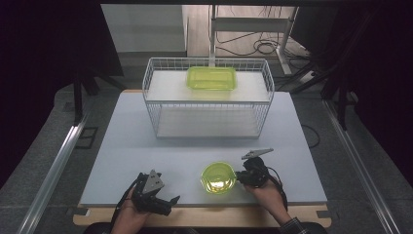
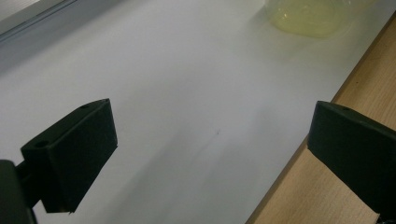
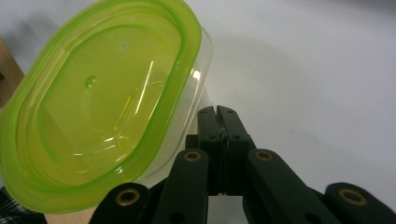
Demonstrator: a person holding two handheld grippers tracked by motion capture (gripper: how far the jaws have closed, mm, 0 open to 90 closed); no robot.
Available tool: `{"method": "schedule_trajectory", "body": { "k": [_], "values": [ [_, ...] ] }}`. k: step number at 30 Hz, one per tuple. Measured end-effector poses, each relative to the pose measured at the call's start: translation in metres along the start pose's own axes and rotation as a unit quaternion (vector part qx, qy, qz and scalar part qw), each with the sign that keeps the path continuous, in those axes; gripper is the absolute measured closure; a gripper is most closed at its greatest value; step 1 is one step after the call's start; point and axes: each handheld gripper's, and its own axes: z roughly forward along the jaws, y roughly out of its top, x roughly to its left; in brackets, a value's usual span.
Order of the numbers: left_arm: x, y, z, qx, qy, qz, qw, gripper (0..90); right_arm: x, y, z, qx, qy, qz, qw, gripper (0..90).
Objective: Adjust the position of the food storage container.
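The right gripper has its 2 black jaws pressed together on the rim of a small translucent lime-green plastic container with a clear base. In the right gripper view the jaws meet at the clear edge of the container, just under its green lid — a pinch on the lip, probably because the body is too wide to span. The container sits near the front edge of the white counter, between the 2 hands, lid side up and tilted slightly toward the gripper. Its outline is oval; in the high view the long axis runs roughly left to right across the counter.

The left gripper rests at the counter's front edge with jaws spread wide and nothing between them — apparently waiting. Farther back stands a white wire basket rack carrying a larger rectangular lime-green lidded box on its top shelf, the likely destination.
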Motion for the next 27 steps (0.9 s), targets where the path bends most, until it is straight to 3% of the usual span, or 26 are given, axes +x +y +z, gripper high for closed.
{"method": "schedule_trajectory", "body": {
  "k": [9, 13, 18, 24, 27],
  "values": [
    [0.000, 0.000, 0.000, 0.000, 0.001, 0.000, 1.0000, 1.5, -0.011, -0.007, -0.020, -0.022, -0.042, -0.003, 0.9989, 85.6],
    [0.001, 0.000, -0.001, -0.001, 0.000, -0.002, 1.0000, 1.5, -0.012, -0.013, -0.032, -0.039, -0.059, -0.014, 0.9974, 78.9],
    [0.002, 0.000, -0.002, -0.001, 0.003, -0.002, 1.0000, 1.6, -0.014, -0.020, -0.044, -0.054, -0.069, -0.017, 0.9960, 63.0],
    [0.002, 0.000, -0.002, -0.002, 0.004, -0.004, 1.0000, 1.6, -0.015, -0.025, -0.047, -0.062, -0.083, -0.027, 0.9943, 32.2],
    [0.002, 0.000, -0.002, -0.001, 0.004, -0.004, 1.0000, 1.6, -0.016, -0.027, -0.046, -0.067, -0.079, -0.032, 0.9941, 24.6]
  ]
}}
